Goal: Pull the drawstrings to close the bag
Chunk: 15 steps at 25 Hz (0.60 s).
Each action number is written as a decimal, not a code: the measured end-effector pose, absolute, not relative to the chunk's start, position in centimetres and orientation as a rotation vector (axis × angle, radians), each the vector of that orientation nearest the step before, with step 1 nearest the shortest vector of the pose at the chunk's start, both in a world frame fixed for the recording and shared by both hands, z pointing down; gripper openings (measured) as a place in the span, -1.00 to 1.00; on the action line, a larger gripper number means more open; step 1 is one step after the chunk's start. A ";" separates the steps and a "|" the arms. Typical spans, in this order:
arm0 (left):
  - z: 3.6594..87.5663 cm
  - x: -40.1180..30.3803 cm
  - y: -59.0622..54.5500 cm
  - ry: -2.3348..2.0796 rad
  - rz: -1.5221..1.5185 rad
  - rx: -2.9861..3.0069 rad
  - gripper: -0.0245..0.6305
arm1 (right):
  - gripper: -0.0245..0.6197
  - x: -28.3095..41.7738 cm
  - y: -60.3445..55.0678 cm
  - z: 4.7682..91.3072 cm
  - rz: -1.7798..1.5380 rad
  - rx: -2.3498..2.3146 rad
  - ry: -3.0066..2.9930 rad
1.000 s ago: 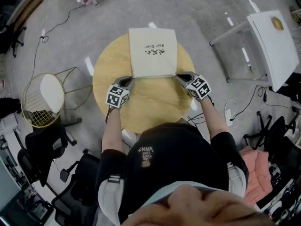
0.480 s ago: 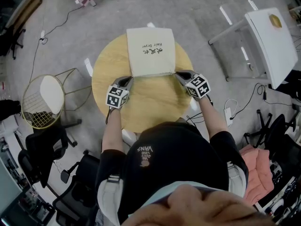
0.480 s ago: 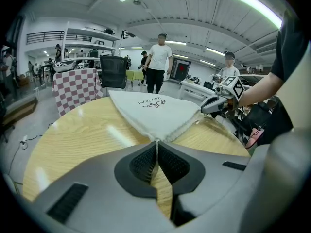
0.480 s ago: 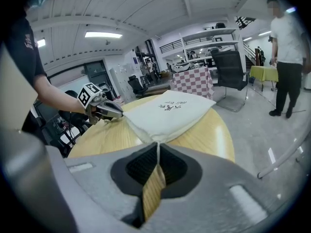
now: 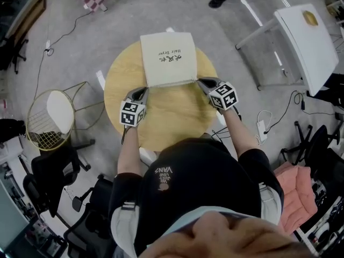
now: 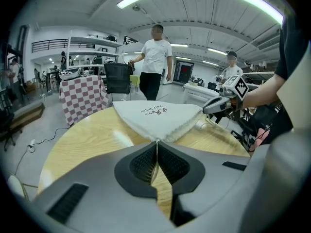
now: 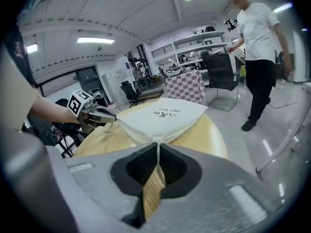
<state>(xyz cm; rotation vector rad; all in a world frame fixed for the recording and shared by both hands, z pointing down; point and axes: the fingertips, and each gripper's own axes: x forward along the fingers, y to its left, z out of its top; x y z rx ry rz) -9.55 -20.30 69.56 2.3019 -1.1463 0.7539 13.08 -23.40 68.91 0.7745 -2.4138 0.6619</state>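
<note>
Both claws were clamped tight for us, with no gap between the pads. The white hair-dryer bag (image 5: 167, 63) lay flat on the far half of the round wooden table (image 5: 172, 122), its near edge running straight between the two claws. Our left gripper (image 5: 144, 90) pinched the left drawstring (image 6: 157, 152) right at the near-left corner of the bag, and the right gripper (image 5: 201, 81) pinched the right drawstring (image 7: 158, 152) at the near-right corner.
</note>
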 end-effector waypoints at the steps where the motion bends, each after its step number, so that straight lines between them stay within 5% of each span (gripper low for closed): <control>1: 69.2 -9.5 -20.3 -1.153 0.753 2.306 -0.86 | -0.90 13.2 -23.6 68.5 0.665 0.789 -2.416; 15: 63.9 -9.0 -20.1 -1.291 0.674 2.346 -0.86 | -0.90 14.3 -23.8 63.4 0.655 0.938 -2.480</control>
